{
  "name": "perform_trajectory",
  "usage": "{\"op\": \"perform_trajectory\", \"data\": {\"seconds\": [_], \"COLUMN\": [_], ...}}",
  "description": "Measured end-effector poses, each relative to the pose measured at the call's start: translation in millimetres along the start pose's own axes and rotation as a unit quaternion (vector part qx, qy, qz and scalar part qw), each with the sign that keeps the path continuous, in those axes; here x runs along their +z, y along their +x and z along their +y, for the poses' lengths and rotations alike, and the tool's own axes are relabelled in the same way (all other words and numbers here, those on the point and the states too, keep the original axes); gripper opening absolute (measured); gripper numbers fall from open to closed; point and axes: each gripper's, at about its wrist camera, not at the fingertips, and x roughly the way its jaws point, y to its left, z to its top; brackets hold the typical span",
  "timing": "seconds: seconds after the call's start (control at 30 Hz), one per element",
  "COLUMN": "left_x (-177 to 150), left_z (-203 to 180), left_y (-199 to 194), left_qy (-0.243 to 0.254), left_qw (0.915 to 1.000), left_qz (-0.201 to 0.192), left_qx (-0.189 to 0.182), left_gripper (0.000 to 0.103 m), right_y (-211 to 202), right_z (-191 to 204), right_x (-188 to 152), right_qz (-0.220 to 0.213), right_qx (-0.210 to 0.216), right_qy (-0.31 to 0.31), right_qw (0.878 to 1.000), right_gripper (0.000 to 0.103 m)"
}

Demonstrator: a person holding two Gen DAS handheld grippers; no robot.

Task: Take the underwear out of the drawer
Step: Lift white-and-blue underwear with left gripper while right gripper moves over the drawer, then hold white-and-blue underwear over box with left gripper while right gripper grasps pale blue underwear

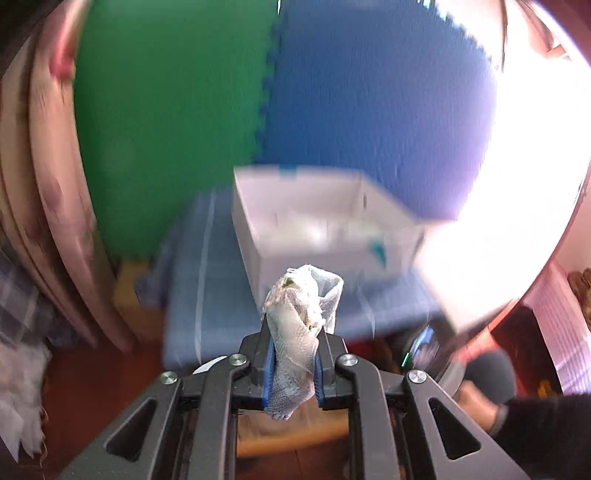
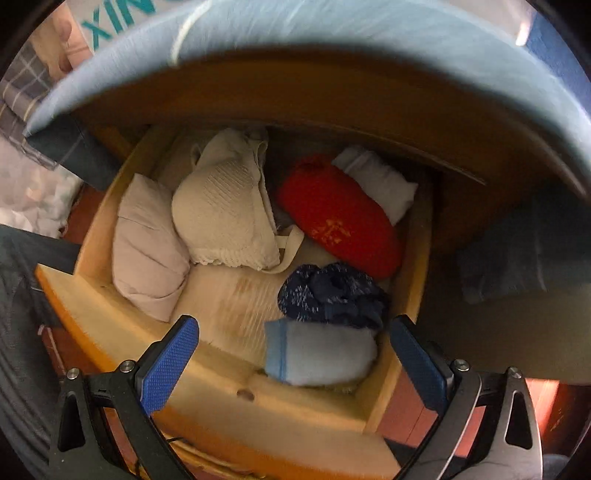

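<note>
Through the left wrist view, heavy blur: white box [image 1: 328, 221] and pale blue surface [image 1: 207, 280] under it barely readable. Left gripper [image 1: 293, 341] jaws clamped on a rolled pale mesh underwear piece [image 1: 299, 325], held clear above them. Below the right gripper [image 2: 291, 354], jaws wide apart, nothing between. Wooden drawer [image 2: 88, 295] open; back part hidden under a blue overhang [image 2: 332, 33]. Beige rolls left, red bundle [image 2: 340, 221], navy bundle [image 2: 328, 291], light blue bundle [image 2: 317, 354] at front right corner. Bare floor mid-front.

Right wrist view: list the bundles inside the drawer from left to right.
Beige folded bundle → cream knit garment → red bundle → white folded piece, as they lie in the wooden drawer. The dark blue and light blue pieces overlap this order.
</note>
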Motion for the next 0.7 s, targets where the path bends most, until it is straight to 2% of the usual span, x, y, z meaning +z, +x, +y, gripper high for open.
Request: {"op": "perform_trajectory", "data": {"seconds": [0.13, 0.3, 0.43, 0.57, 0.7], "left_x": [50, 99, 120, 133, 139], "left_z": [-10, -26, -37, -44, -52], "left_y": [-35, -47, -43, -23, 5], "left_qy": [0.014, 0.026, 0.03, 0.022, 0.025], "left_qw": [0.9972, 0.9918, 0.9908, 0.9915, 0.9941], "left_qz": [-0.072, -0.122, -0.131, -0.127, -0.105], "left_qx": [0.016, 0.025, 0.017, 0.011, 0.012], "left_gripper": [0.016, 0.016, 0.016, 0.016, 0.016], "right_y": [14, 22, 28, 34, 36], "right_z": [4, 1, -3, -6, -8], "right_x": [3, 7, 9, 12, 14], "right_qz": [0.013, 0.015, 0.019, 0.025, 0.029], "right_qx": [-0.004, -0.007, -0.001, 0.01, 0.017], "right_qy": [-0.003, 0.008, 0.02, 0.028, 0.032], "right_qw": [1.0, 1.0, 1.0, 0.999, 0.999], "right_gripper": [0.103, 0.103, 0.103, 0.103, 0.103]}}
